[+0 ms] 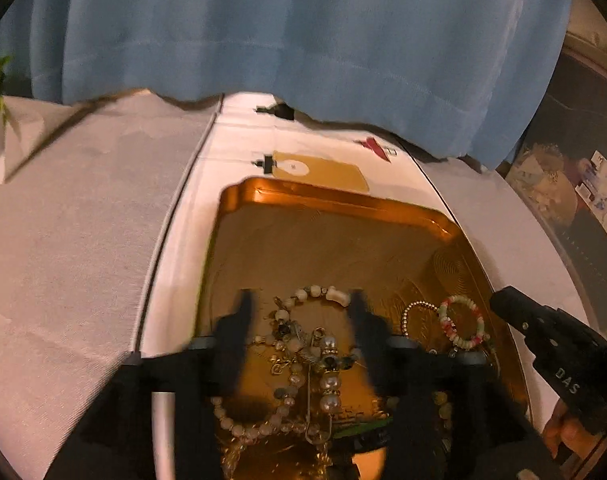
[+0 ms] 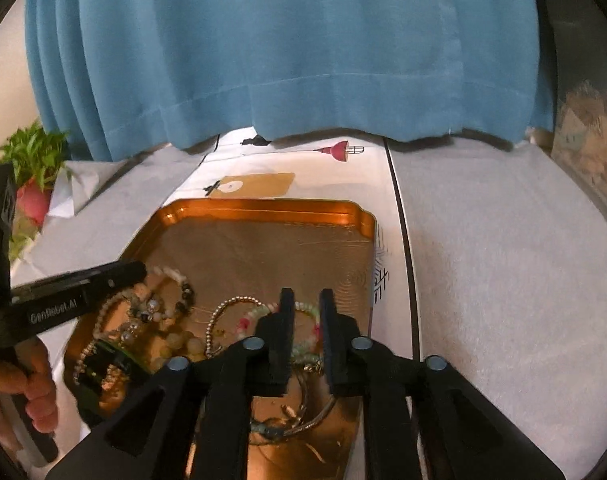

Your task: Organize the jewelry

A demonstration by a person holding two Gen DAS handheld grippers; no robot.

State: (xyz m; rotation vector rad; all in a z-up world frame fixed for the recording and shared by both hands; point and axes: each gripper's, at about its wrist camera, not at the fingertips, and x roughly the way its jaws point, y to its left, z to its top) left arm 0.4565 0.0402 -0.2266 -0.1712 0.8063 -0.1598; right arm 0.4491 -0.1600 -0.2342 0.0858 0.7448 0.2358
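A gold tray (image 1: 335, 196) (image 2: 263, 210) lies on a white table and holds a tangle of jewelry. In the left wrist view my left gripper (image 1: 299, 304) is open above a pearl bead necklace (image 1: 323, 294) and mixed chains. A pink-and-green bead bracelet (image 1: 463, 322) and a gold ball chain (image 1: 413, 308) lie to its right. In the right wrist view my right gripper (image 2: 306, 300) hangs over the pink-and-green bracelet (image 2: 249, 316), its jaws a narrow gap apart and nothing between them. The left gripper's finger (image 2: 83, 280) reaches in from the left.
A blue curtain (image 2: 283, 52) hangs behind the table. A tan card (image 1: 323, 170) lies beyond the tray. A green plant in a pink pot (image 2: 33, 176) stands at the far left. White cloth (image 2: 503, 260) covers the table on both sides.
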